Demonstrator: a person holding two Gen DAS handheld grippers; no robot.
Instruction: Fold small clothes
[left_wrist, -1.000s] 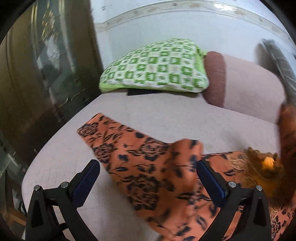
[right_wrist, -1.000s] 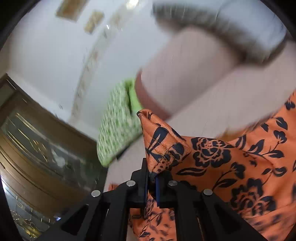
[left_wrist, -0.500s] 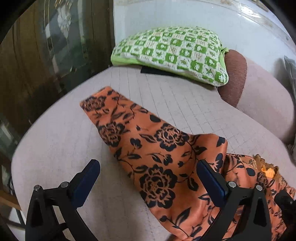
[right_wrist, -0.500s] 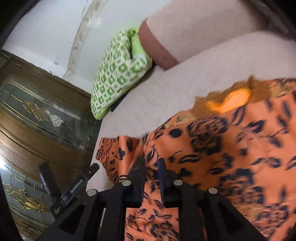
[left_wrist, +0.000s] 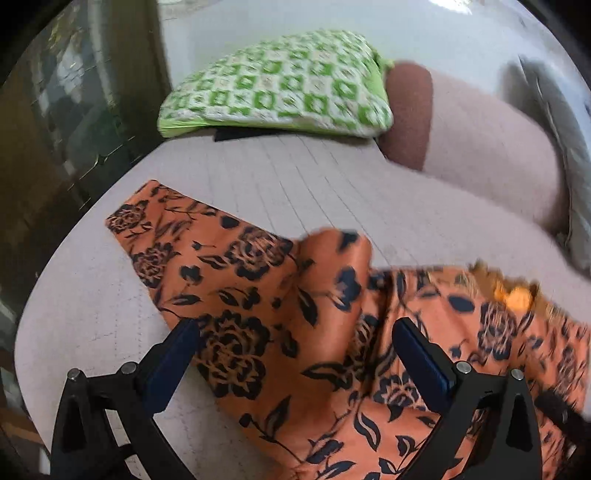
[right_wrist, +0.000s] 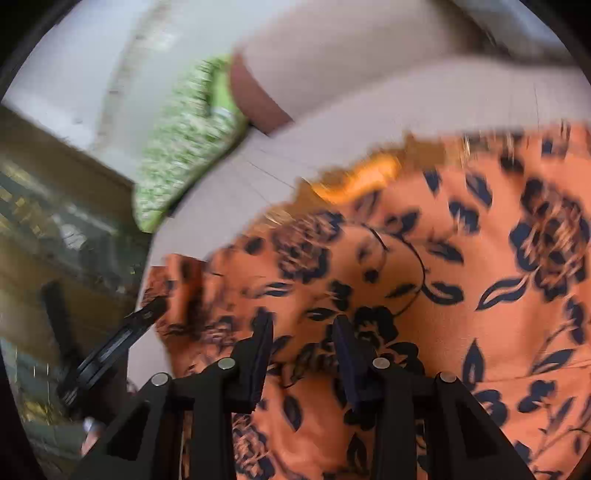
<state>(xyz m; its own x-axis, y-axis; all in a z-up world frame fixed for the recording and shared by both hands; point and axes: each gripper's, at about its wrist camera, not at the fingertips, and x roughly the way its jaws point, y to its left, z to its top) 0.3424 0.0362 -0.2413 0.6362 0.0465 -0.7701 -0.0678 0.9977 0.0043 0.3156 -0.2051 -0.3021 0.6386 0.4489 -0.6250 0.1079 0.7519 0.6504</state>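
An orange garment with dark blue flowers (left_wrist: 258, 314) lies on the pale quilted mattress (left_wrist: 314, 184), one flap folded over its middle. My left gripper (left_wrist: 295, 328) hovers low over the garment, open wide, nothing between its pads. In the right wrist view the same garment (right_wrist: 424, 258) fills the lower right. My right gripper (right_wrist: 301, 321) is just above the cloth and its jaws are opening; the pads stand apart and do not press on the fabric. The left gripper (right_wrist: 122, 339) shows at the garment's left edge.
A green and white checked pillow (left_wrist: 280, 81) lies at the far end of the mattress, beside a bolster with a brown end (left_wrist: 410, 114). A dark wooden cabinet with glass (left_wrist: 55, 110) stands along the left edge. A grey cushion (left_wrist: 554, 129) is at the right.
The right gripper came down with the pinched corner of the garment, laid it on the cloth and parted its jaws. The left gripper sank closer to the garment.
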